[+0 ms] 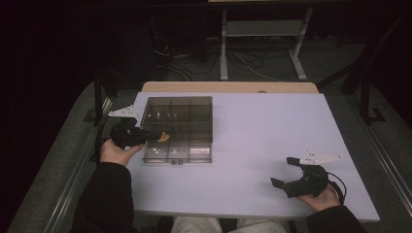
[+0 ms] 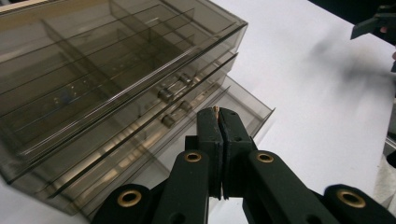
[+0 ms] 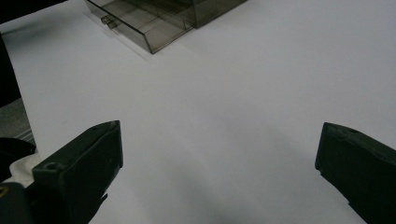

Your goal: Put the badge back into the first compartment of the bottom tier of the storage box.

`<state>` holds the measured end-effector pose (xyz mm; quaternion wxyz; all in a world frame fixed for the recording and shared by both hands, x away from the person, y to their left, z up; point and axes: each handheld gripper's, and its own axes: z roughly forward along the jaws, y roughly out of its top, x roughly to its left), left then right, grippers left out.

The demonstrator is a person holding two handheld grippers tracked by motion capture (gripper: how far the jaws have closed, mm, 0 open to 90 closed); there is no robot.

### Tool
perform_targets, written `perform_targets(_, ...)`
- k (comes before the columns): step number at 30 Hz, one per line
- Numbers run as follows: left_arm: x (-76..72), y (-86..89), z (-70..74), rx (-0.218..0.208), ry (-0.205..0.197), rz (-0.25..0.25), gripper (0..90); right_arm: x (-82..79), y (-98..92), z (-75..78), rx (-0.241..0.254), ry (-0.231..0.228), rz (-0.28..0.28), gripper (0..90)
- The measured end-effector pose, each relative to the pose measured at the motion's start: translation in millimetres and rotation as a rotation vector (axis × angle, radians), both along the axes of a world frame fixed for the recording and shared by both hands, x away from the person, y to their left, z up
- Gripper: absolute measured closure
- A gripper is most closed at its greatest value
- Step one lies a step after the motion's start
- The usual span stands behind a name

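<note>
Jaws of left gripper (image 2: 218, 116) pressed together on a tiny brass part (image 2: 215, 109), just above the pulled-out bottom drawer (image 2: 243, 105) of the smoky drawer box (image 1: 179, 127). Jaws of right gripper (image 1: 285, 171) spread wide, empty, well apart from the box, low over the white worktop (image 1: 262, 136).

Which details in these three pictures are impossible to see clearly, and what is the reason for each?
- Small brass-coloured piece pinched by the shut left gripper: the jaws cover all but its tip in the left gripper view, so its shape is hidden.
- Contents of the smoky drawer box: pale specks in the high view, too small and dim to name.
- Open right gripper: the right gripper view's bottom and right edges cut off its jaws.
</note>
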<state>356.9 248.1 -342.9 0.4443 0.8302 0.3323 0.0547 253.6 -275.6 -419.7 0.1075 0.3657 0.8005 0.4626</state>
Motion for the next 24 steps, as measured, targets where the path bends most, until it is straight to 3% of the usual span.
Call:
perform_targets(16,5.6,11.3,-13.4,0.072,0.039,0.036,88.1,0.6,1.4,-0.8,-0.005,0.004,0.001,0.5)
perform_targets(24,10.2,13.9,-29.1,0.091,0.067,0.049,88.1,0.9,1.9,-1.2,-0.006,0.004,0.004,0.5)
